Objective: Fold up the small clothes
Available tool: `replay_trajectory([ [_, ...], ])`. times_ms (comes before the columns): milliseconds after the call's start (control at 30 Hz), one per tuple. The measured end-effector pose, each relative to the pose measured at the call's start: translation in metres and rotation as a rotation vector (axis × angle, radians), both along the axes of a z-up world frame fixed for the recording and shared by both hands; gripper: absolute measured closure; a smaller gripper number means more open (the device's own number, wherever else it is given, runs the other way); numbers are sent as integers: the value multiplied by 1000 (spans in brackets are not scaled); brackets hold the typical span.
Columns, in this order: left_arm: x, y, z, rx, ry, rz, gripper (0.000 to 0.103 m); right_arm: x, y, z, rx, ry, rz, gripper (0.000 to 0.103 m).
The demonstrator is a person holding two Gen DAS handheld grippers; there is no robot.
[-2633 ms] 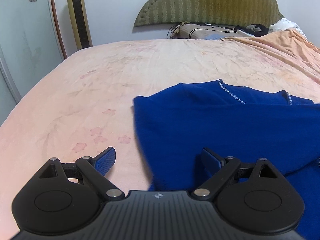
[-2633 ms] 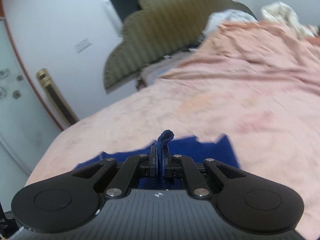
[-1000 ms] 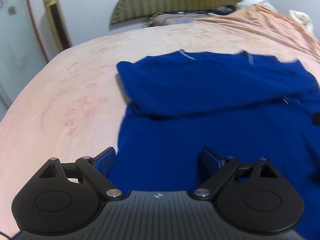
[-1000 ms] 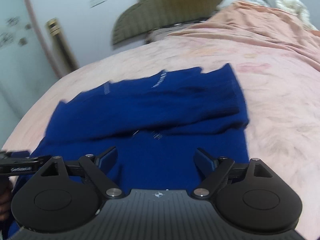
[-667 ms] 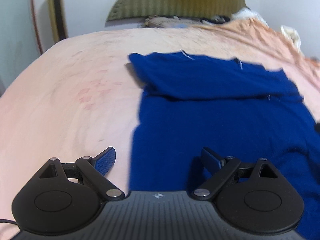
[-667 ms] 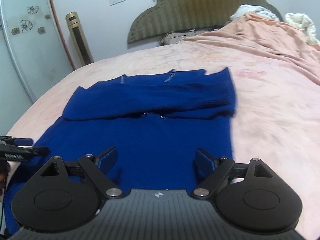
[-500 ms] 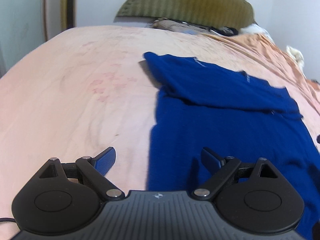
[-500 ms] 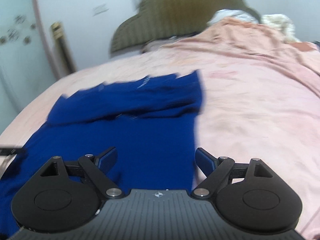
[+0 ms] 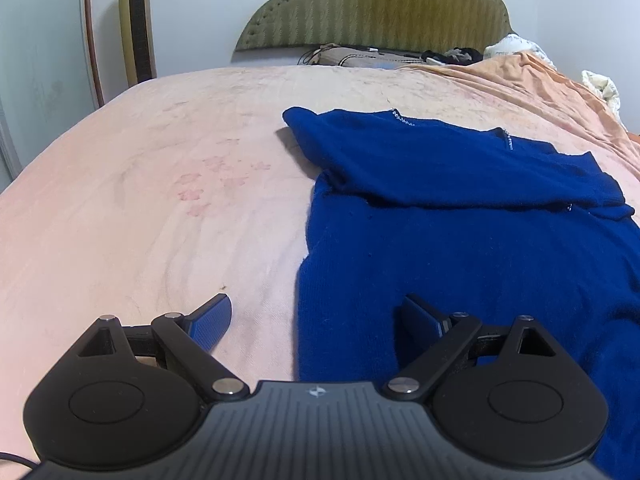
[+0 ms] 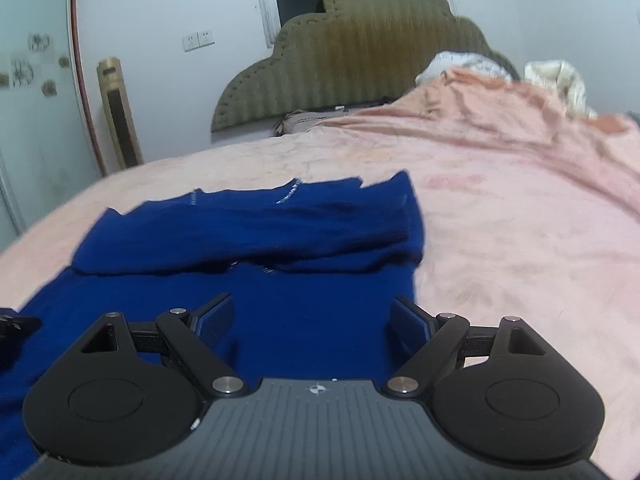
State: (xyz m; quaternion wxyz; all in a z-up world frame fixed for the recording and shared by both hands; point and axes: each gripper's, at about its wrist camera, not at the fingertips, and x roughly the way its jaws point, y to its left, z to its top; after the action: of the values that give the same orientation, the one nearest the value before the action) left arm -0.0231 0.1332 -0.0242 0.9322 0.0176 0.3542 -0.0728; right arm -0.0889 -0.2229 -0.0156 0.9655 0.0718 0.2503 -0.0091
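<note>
A deep blue sweater [image 9: 460,232] with a beaded neckline lies flat on the pink bedspread [image 9: 140,208], its top part folded over across the body. My left gripper [image 9: 318,316] is open above the sweater's near left edge, one finger over the bedspread, the other over the cloth. In the right wrist view the same sweater [image 10: 260,248] fills the lower left. My right gripper [image 10: 312,320] is open over its near right edge, nothing between the pads. The left gripper's tip [image 10: 16,322] shows at the far left edge.
A padded olive headboard [image 9: 376,4] with pillows and dark items stands at the far end. A rumpled orange blanket [image 10: 500,120] is heaped at the far right. A gold tower fan [image 9: 136,20] and a mirrored door stand left of the bed.
The right gripper, earlier shut on a fold of the sweater, is now open and drawn back. Both grippers have shifted outward toward the sweater's near side edges.
</note>
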Motion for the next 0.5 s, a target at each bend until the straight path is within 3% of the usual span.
replay_trajectory([
  [100, -6, 3, 6, -12, 5, -74, 10, 4, -2, 11, -105, -10, -32, 17],
  [167, -5, 8, 9, -34, 38, -128, 10, 5, -11, 14, -119, 13, -67, 17],
  [300, 1, 20, 10, -94, 118, -202, 10, -7, -24, 12, -24, 64, -37, 16],
  [433, 3, 32, 8, -173, 157, -232, 10, -31, -43, 4, 204, 118, 7, 16],
  [500, 2, 30, 8, -191, 163, -246, 11, -39, -49, -1, 259, 179, 6, 17],
])
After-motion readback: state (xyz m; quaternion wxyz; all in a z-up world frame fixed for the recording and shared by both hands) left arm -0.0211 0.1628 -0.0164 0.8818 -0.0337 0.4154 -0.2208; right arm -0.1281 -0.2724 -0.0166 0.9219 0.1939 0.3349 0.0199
